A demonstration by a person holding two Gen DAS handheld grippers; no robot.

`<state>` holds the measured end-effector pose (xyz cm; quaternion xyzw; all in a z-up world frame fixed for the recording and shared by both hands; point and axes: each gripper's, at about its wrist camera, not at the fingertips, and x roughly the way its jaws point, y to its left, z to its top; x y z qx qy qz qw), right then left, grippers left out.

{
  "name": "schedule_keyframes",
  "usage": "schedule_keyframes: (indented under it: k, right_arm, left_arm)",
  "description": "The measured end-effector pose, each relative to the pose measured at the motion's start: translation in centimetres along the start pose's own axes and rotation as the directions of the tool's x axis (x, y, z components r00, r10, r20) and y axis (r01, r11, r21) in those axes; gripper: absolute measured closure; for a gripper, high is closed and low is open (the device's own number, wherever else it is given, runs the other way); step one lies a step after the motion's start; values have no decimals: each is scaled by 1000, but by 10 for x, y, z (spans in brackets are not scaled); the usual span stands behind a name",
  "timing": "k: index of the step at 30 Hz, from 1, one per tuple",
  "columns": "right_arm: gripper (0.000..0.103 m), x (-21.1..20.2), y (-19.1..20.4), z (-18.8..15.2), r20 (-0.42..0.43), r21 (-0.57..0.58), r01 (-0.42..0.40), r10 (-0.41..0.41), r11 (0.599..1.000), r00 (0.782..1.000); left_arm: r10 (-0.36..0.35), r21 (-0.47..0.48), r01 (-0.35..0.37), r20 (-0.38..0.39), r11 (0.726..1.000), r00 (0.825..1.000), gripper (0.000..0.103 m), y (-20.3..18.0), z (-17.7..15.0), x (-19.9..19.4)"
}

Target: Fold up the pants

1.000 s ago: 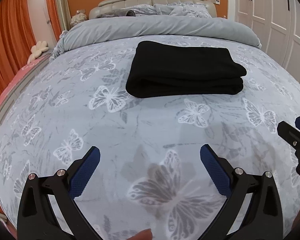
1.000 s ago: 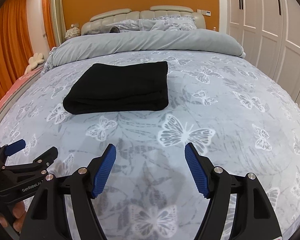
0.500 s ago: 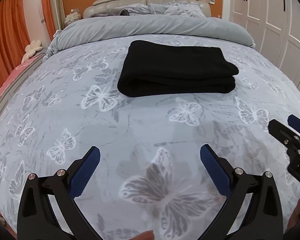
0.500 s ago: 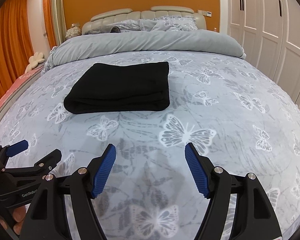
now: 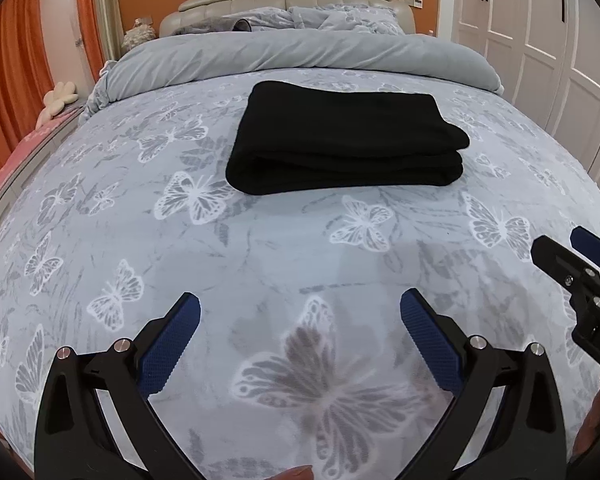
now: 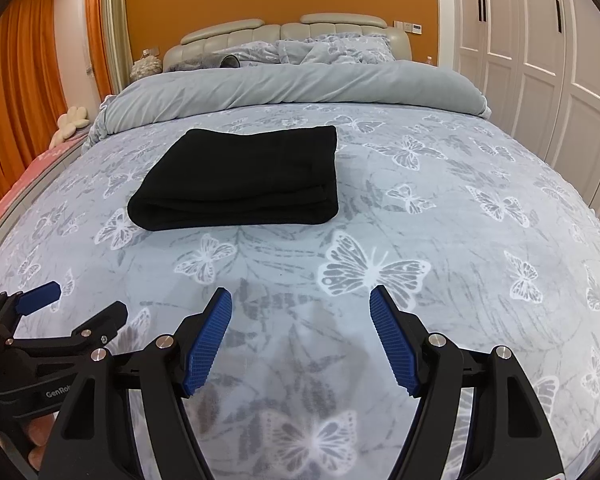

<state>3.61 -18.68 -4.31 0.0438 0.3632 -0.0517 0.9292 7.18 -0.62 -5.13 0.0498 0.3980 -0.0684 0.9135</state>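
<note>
The black pants (image 5: 346,142) lie folded in a compact rectangle on the butterfly-print bedspread (image 5: 260,248), also in the right wrist view (image 6: 240,180). My left gripper (image 5: 300,316) is open and empty, held above the bedspread well short of the pants. My right gripper (image 6: 300,308) is open and empty, likewise back from the pants. The right gripper shows at the right edge of the left wrist view (image 5: 576,256). The left gripper shows at the lower left of the right wrist view (image 6: 72,304).
A rolled grey duvet (image 6: 292,84) and pillows (image 6: 332,48) lie at the head of the bed by the beige headboard (image 6: 284,30). White wardrobe doors (image 6: 540,60) stand on the right, orange curtains (image 6: 16,92) on the left.
Both grippers have drawn back a little from the folded pants and stayed open. The pants have not moved.
</note>
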Motion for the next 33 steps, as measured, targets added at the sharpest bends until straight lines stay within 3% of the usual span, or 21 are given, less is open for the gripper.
schedule_keyframes:
  k: [19, 24, 28, 33]
  right_arm:
    - [34, -2, 4, 0, -2, -1, -4, 4, 1000, 1000]
    - [34, -2, 6, -1, -3, 1, -5, 5, 1000, 1000]
    - [34, -1, 6, -1, 3, 2, -4, 4, 1000, 1000]
    - [34, -3, 6, -4, 7, 4, 3, -3, 1000, 1000]
  left_arm:
    - [-1, -59, 4, 44, 998, 999, 5, 9, 1, 0]
    - [34, 2, -35, 77, 999, 996, 5, 0, -1, -4]
    - [12, 6, -12, 27, 1000, 1000, 5, -2, 1, -2]
    - [8, 2, -8, 25, 1000, 1000, 5, 1, -1, -5]
